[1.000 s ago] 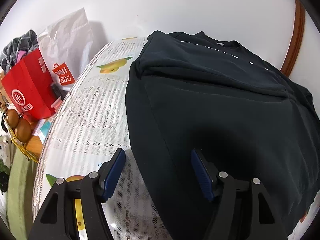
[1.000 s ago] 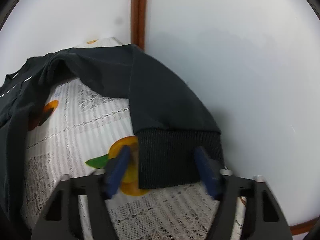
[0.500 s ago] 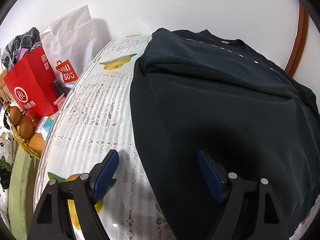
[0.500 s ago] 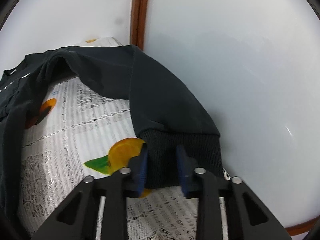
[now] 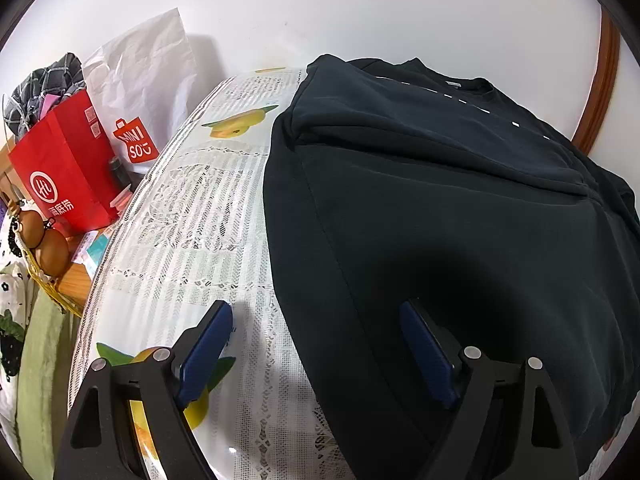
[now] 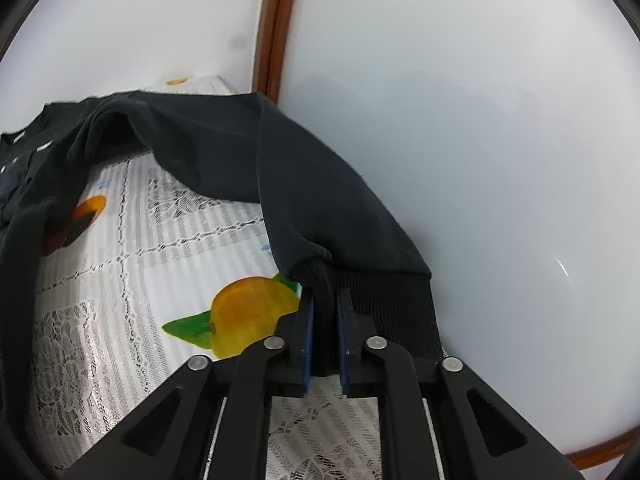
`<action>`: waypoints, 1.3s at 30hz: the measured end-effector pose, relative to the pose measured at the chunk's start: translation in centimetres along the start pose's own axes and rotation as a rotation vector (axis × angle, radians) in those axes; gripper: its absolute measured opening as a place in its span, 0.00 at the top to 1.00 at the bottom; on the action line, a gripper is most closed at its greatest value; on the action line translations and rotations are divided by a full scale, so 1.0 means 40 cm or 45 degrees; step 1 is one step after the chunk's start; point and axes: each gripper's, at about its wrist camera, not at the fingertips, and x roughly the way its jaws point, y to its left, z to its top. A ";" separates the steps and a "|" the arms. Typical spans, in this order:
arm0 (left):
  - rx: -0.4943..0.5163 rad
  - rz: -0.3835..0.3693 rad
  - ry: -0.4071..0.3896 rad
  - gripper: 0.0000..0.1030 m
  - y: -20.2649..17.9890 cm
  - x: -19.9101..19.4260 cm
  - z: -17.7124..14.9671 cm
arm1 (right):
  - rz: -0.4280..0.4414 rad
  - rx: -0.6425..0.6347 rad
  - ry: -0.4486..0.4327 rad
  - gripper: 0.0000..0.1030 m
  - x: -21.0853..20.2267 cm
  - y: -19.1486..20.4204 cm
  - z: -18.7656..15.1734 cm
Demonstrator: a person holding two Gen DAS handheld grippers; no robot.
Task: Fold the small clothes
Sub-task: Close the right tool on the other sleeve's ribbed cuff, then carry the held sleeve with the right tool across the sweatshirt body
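- Cuff [image 6: 372, 300] of the dark sweatshirt [image 5: 460, 208] is pinched between the pads of the right gripper [image 6: 324, 320]; jaws have just been closing, ribbing bunched in between w/ a fold standing up. Grip looks narrow, near the cuff's left edge, so lift slow & check the rib doesn't slip out.
- Next, probably: carry the sleeve [image 6: 304, 184] across onto the body, keep it low so the shoulder doesn't drag.
- Left gripper [image 5: 316, 344] is released, jaws have just been opening; one pad over the lace tablecloth [image 5: 192, 220], the other over the shirt's side edge, nothing clamped. Could pin the body while the sleeve swings, imo.
- Garment: black/navy, soft heavy knit, ribbed cuff, small white dashes near the collar. Lies flat on the table by the wall; far sleeve already laid across the chest.
- Red bag [image 5: 64, 172] & white bag [image 5: 148, 80] sit off the table's left, well apart.
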 end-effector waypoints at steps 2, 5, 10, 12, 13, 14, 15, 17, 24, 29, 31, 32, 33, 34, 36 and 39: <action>-0.001 0.002 0.001 0.16 0.003 0.001 0.000 | 0.000 0.046 -0.014 0.94 -0.006 -0.019 -0.003; -0.002 0.005 0.001 0.16 0.005 0.002 -0.002 | 0.010 0.101 -0.026 0.95 -0.012 -0.042 -0.008; 0.000 0.004 0.004 0.15 0.004 0.001 -0.001 | -0.002 0.130 -0.057 0.95 -0.028 -0.056 -0.018; -0.001 0.003 0.004 0.15 0.006 0.001 -0.001 | -0.014 0.135 -0.081 0.95 -0.040 -0.059 -0.023; -0.001 0.004 0.004 0.15 0.004 0.001 -0.001 | -0.021 0.141 -0.097 0.95 -0.045 -0.061 -0.023; -0.001 0.005 0.004 0.15 0.004 0.001 -0.001 | -0.027 0.149 -0.112 0.95 -0.054 -0.065 -0.027; -0.001 0.005 0.004 0.15 0.004 0.001 -0.001 | -0.034 0.156 -0.118 0.95 -0.064 -0.067 -0.032; -0.004 0.001 0.005 0.15 0.006 0.001 -0.002 | -0.016 0.214 -0.115 0.95 -0.074 -0.077 -0.040; -0.006 0.000 0.005 0.15 0.006 0.002 -0.003 | 0.040 0.223 -0.158 0.95 -0.143 -0.034 -0.048; -0.006 -0.001 0.006 0.15 0.006 0.002 -0.003 | 0.108 0.210 -0.212 0.95 -0.221 -0.004 -0.011; -0.007 -0.002 0.006 0.15 0.006 0.002 -0.003 | 0.131 0.206 -0.225 0.95 -0.247 0.005 0.008; -0.010 -0.002 0.006 0.14 0.007 0.002 -0.004 | 0.140 0.200 -0.232 0.95 -0.260 0.012 0.020; -0.012 -0.002 0.006 0.14 0.007 0.002 -0.003 | 0.152 0.193 -0.239 0.95 -0.269 0.018 0.032; -0.020 -0.006 0.005 0.13 0.010 0.002 -0.004 | 0.168 0.183 -0.253 0.95 -0.287 0.024 0.041; -0.030 -0.010 0.004 0.13 0.013 0.000 -0.003 | 0.187 0.170 -0.265 0.95 -0.313 0.032 0.057; -0.029 -0.019 0.004 0.14 0.014 -0.003 -0.002 | 0.260 0.155 -0.285 0.95 -0.335 0.049 0.103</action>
